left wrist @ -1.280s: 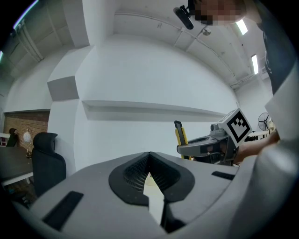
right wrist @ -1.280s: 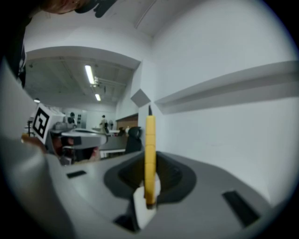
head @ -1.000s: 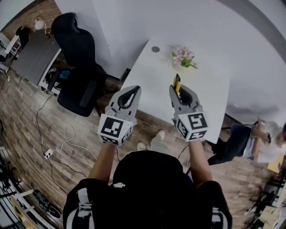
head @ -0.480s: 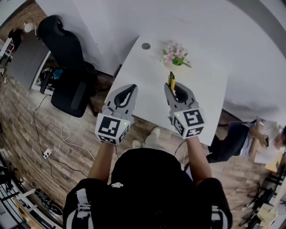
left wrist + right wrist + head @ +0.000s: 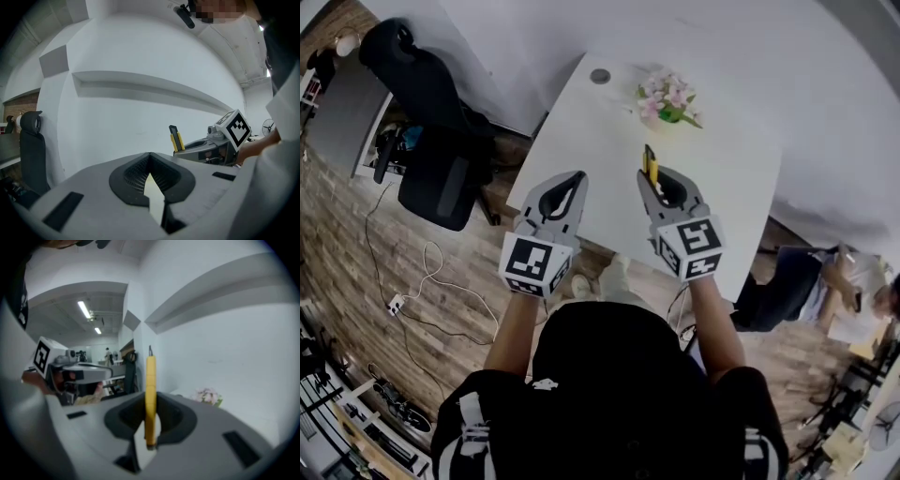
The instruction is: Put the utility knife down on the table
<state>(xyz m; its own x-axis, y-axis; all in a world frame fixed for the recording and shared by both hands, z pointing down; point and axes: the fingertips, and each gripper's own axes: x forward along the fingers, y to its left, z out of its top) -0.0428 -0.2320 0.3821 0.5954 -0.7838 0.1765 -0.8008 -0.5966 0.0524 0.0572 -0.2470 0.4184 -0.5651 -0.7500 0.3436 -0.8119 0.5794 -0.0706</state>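
Utility knife, yellow, sits clenched between the fingers of the right gripper, its end jutting past the tips, apparently clear above the white table. Left gripper hangs alongside, fingers closed on nothing. Reads as the carry step: next move calls for lowering the knife onto bare table, then parting the fingers.

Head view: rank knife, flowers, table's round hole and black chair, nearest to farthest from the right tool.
1. Utility knife, clamped in the right tool.
2. Flowers, ahead on the table.
3. Round hole, far-left table corner.
4. Black chair, left, on floor.
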